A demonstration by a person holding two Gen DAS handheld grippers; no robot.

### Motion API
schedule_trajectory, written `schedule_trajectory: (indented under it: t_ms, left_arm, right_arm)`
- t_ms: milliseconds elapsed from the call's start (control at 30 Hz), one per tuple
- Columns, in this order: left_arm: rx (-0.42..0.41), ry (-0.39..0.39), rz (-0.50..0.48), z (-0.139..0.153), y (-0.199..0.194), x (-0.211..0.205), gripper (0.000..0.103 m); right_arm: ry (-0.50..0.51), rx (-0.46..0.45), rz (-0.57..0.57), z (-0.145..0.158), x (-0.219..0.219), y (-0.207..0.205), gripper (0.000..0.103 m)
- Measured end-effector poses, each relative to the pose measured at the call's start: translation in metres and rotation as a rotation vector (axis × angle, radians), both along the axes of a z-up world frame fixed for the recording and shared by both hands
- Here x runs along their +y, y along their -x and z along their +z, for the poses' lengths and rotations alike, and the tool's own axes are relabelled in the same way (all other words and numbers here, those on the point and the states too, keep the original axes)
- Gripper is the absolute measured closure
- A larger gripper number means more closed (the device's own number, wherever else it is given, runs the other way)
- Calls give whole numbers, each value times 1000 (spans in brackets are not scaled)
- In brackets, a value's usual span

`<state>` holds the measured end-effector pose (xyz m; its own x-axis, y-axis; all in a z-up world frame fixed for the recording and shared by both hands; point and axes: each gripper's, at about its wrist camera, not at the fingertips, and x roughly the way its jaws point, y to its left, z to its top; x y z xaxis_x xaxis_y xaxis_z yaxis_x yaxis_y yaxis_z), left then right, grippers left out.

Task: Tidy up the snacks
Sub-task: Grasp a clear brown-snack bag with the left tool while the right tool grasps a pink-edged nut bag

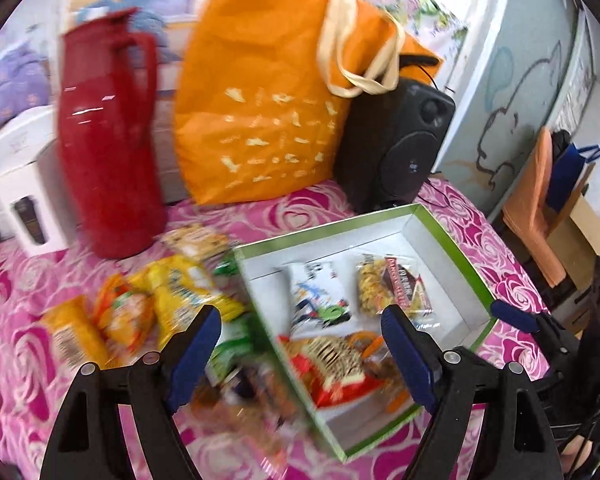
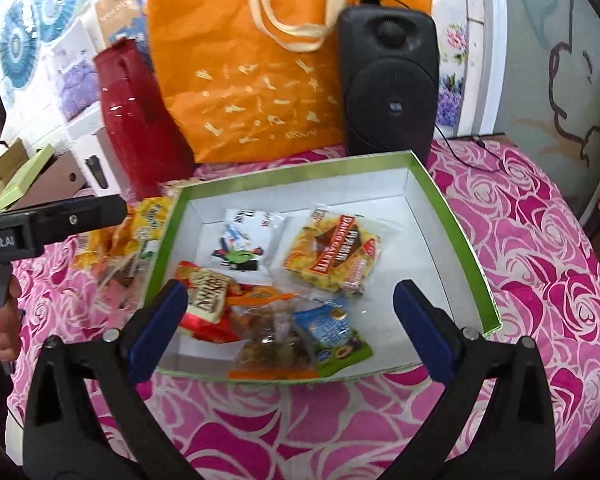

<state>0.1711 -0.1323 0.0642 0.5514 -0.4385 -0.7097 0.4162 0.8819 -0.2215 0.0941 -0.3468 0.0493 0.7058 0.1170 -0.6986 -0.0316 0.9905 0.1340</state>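
Snack packets point(image 2: 276, 276) lie inside the green-rimmed box point(image 2: 456, 236) on the pink rose cloth point(image 2: 540, 240); more packets point(image 1: 140, 312) sit just left of it; left gripper point(image 1: 300, 344) and right gripper point(image 2: 292, 320) hover spread wide, holding nothing.

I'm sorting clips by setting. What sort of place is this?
Probably a lived-in room at home: a table under a pink rose-print cloth, a red jug, an orange bag and a speaker against a painted wall.
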Motion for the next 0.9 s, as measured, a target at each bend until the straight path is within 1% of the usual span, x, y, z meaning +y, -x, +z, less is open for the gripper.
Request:
schedule_trajectory:
  t_ms: [100, 200, 300, 433, 533, 667, 700, 733, 767, 800, 833, 867, 900]
  left_arm:
    - [-12, 24, 37, 6, 17, 24, 19]
    - [-29, 12, 88, 6, 35, 50, 19]
    - [-30, -12, 138, -2, 48, 76, 19]
    - [13, -8, 182, -23, 62, 104, 19]
    - [73, 3, 205, -47, 70, 120, 19]
    - [117, 22, 196, -66, 72, 122, 19]
    - [120, 28, 189, -69, 70, 120, 19]
    - [124, 36, 182, -71, 67, 118, 20]
    - [127, 48, 172, -73, 63, 114, 21]
    - [128, 66, 155, -74, 58, 110, 23]
    - [130, 80, 142, -75, 53, 105, 29]
    - [140, 98, 125, -77, 46, 99, 36]
    - [148, 113, 107, -78, 40, 94, 38]
  right_arm:
    - [-2, -22, 37, 10, 15, 10, 1]
    - [-5, -34, 82, 14, 31, 20, 1]
    - [-20, -27, 141, 12, 51, 29, 1]
    - [-29, 8, 218, 3, 78, 34, 1]
    - [-43, 32, 261, -7, 94, 36, 1]
    - [-41, 52, 301, -20, 114, 37, 2]
    - [-38, 54, 310, -23, 118, 37, 9]
    - [-32, 58, 318, -25, 121, 37, 19]
    - [-27, 61, 321, -27, 123, 37, 25]
    - [-21, 65, 321, -29, 125, 38, 34]
    - [-16, 74, 321, -32, 127, 37, 40]
    - [-14, 82, 320, -34, 127, 36, 42]
    - [-13, 93, 318, -36, 128, 36, 47]
